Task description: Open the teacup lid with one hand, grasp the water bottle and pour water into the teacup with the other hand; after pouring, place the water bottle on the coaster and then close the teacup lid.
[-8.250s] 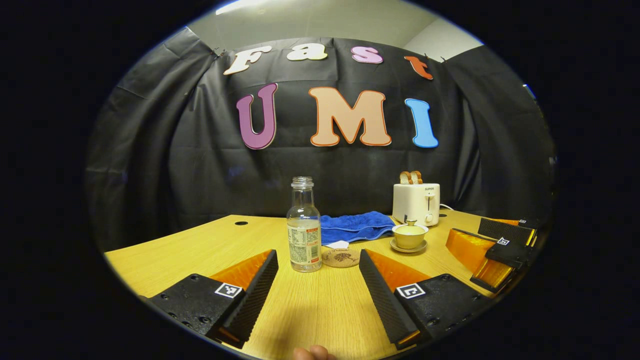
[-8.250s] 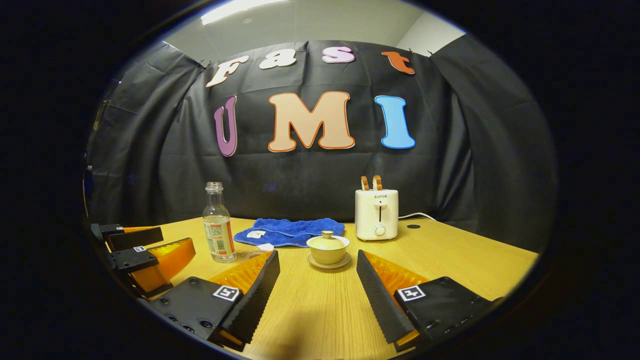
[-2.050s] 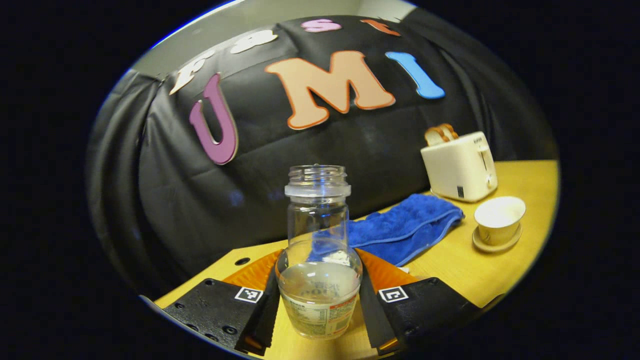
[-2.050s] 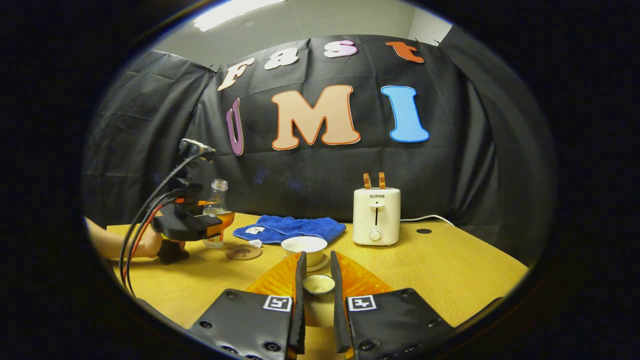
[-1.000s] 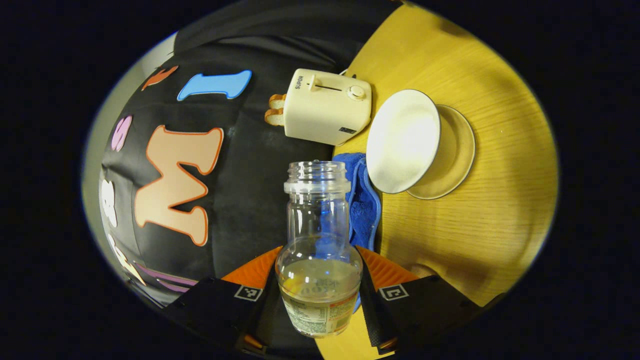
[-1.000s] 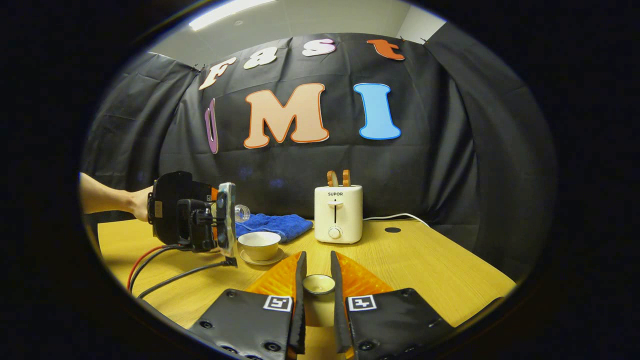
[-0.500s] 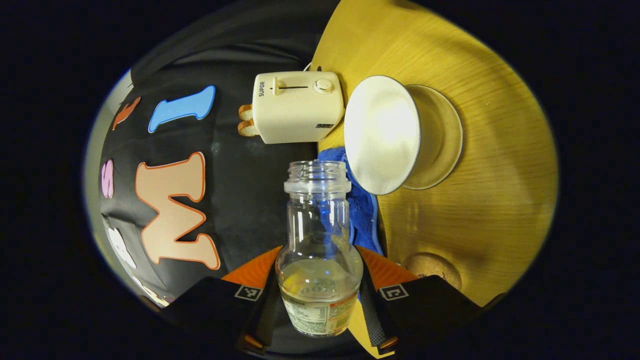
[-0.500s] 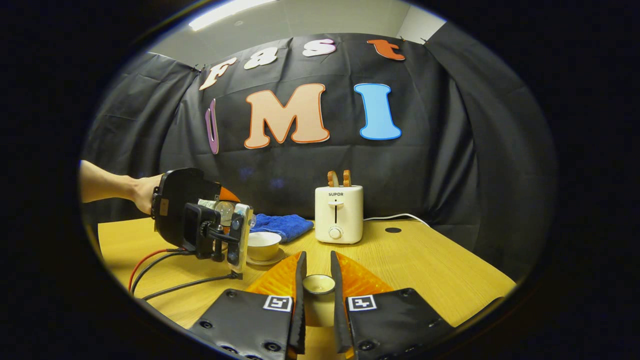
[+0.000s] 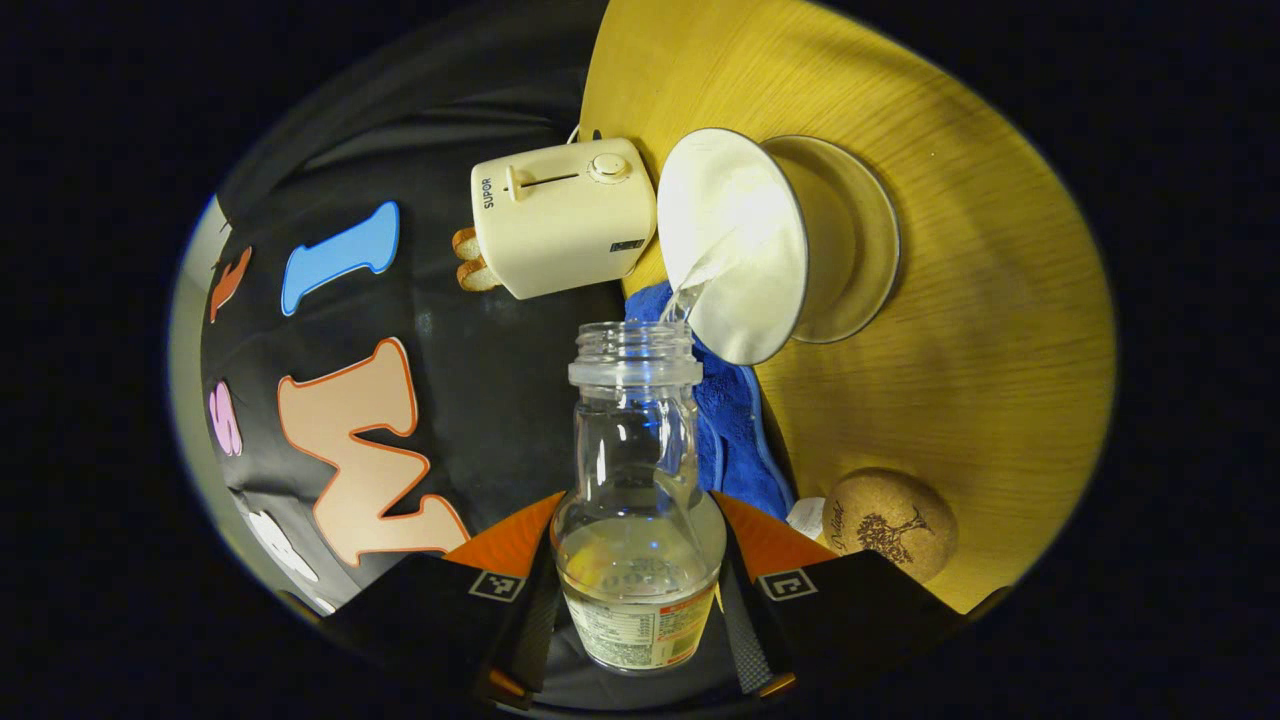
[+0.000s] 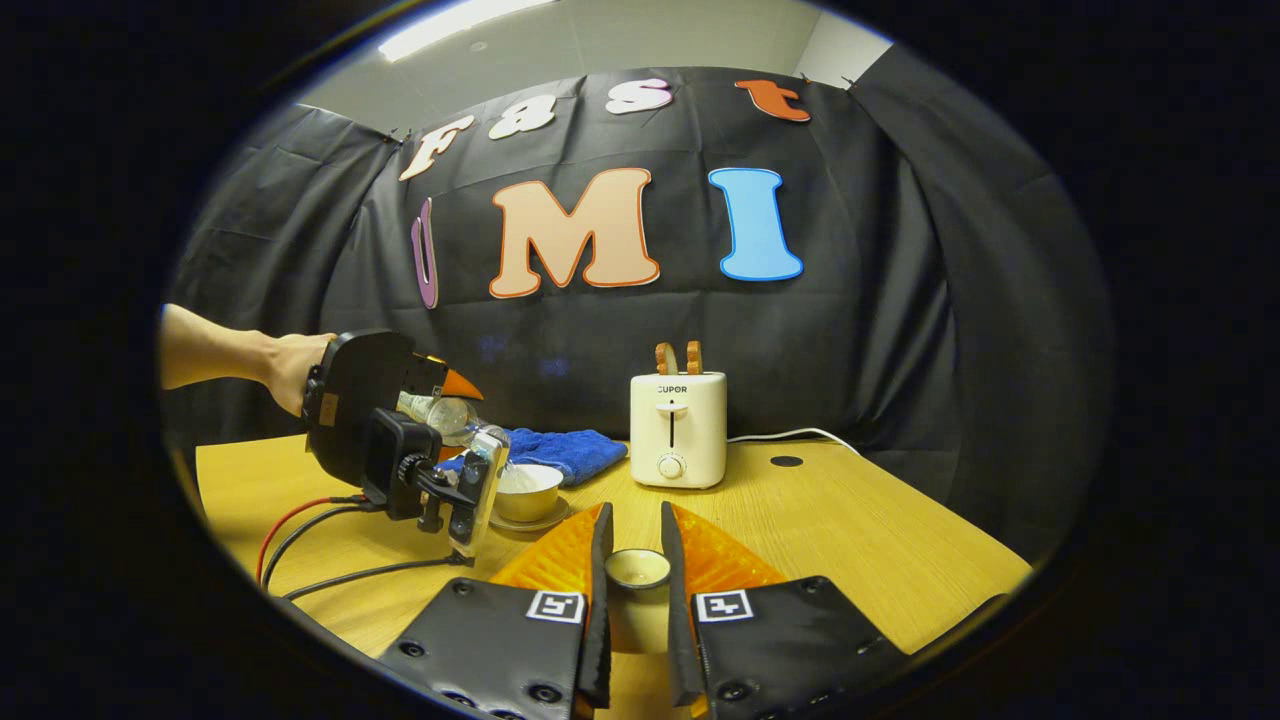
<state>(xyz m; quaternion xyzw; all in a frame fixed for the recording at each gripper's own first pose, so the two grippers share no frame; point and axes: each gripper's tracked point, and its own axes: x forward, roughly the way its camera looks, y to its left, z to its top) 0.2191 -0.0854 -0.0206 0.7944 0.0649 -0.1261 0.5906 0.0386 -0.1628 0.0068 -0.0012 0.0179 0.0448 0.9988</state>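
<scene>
Cork coaster (image 9: 888,523) beside teacup (image 9: 745,240), left gripper view.

I see black cloth (image 10: 880,330) draping the booth behind a wooden table (image 10: 900,540) — above it a pale ceiling with what looks like a strip light (image 10: 460,22).

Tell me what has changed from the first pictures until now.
The left gripper took hold of the water bottle, lifted it and tipped it, so water now streams into the teacup. The right gripper took the teacup lid off and holds it. The toaster, blue towel and coaster stayed.
</scene>
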